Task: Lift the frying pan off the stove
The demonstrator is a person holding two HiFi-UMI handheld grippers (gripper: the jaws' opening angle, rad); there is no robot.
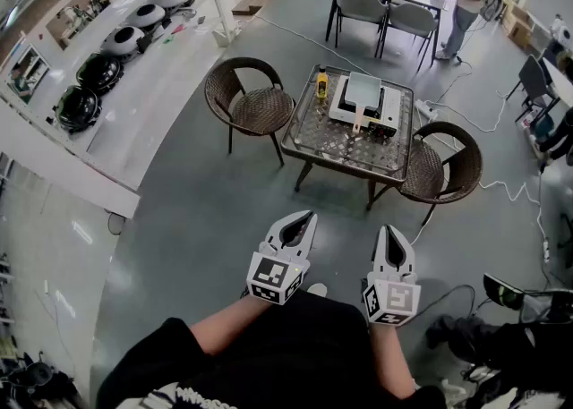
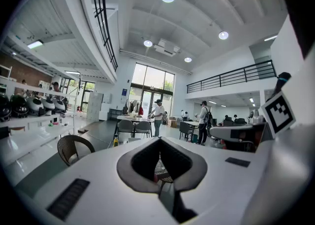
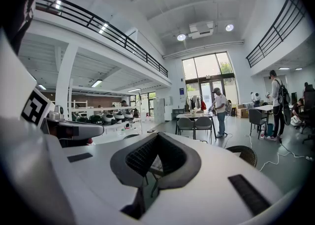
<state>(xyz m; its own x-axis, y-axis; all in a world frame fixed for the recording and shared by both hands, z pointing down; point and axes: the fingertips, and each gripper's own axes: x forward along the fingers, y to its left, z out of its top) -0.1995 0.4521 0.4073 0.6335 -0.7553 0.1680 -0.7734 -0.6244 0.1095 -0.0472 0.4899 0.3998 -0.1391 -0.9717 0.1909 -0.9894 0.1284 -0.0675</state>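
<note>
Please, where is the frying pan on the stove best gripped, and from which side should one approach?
Grip the pale handle of the frying pan. It sticks out toward the near edge of the stove, so approaching from the near side of the table and closing across its width seems best.

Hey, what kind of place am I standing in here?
Probably a big open-plan workspace or lab hall, not a home kitchen: a balcony railing runs above the floor, office chairs stand at the back, and the stove sits on a glass table between wicker chairs.
</note>
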